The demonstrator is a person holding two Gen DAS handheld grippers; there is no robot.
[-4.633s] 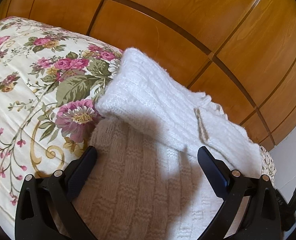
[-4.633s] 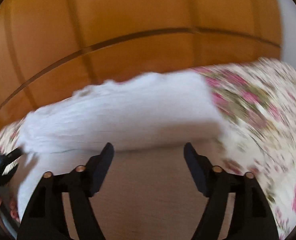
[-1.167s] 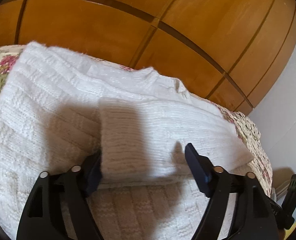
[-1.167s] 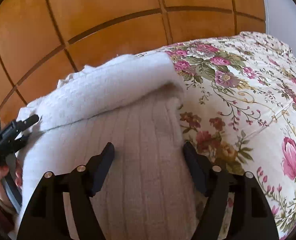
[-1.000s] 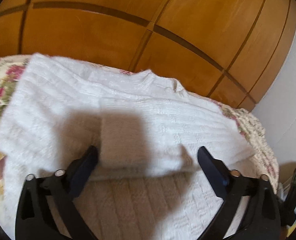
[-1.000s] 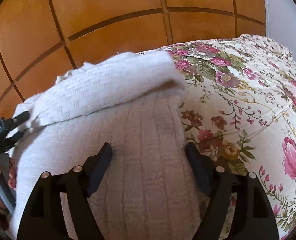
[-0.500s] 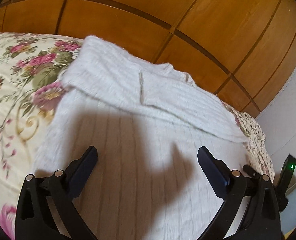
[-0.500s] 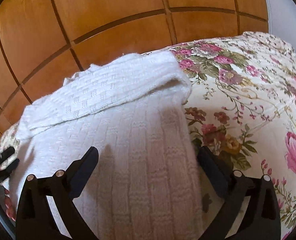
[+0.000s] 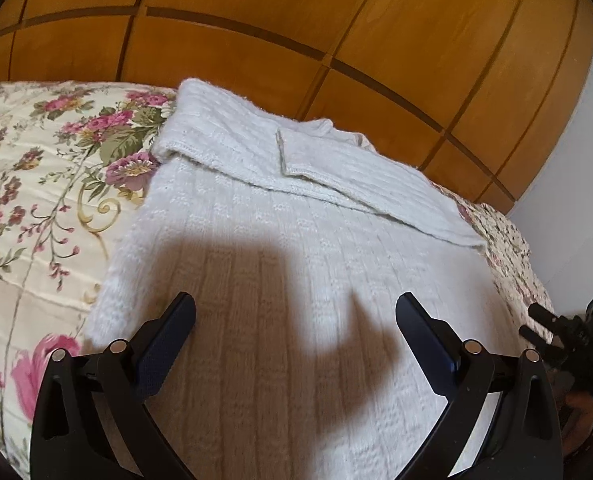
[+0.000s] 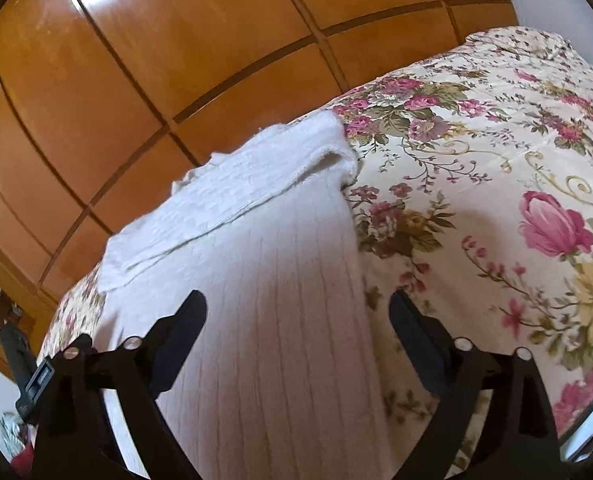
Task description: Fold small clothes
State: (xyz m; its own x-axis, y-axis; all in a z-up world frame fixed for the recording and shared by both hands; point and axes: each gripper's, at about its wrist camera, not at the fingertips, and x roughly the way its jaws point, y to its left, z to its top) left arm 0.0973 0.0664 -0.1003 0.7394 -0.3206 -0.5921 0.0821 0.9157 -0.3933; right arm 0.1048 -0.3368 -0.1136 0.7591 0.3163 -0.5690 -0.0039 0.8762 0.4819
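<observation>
White knit sweater lies on the floral bed, both hand-held grippers spread above it

The white knit sweater lies flat on the floral bedspread, its far end toward 12 o'clock near the wooden wardrobe panels. Both sleeves are folded across the chest, one overlapping the other. The left hand-held gripper hangs over the lower body of the sweater with its jaws spread wide and nothing between them, its shadow on the knit. The right hand-held gripper is likewise spread and holds nothing, straddling the sweater's side edge, with bare bedspread out toward 3 o'clock in the right wrist view
</observation>
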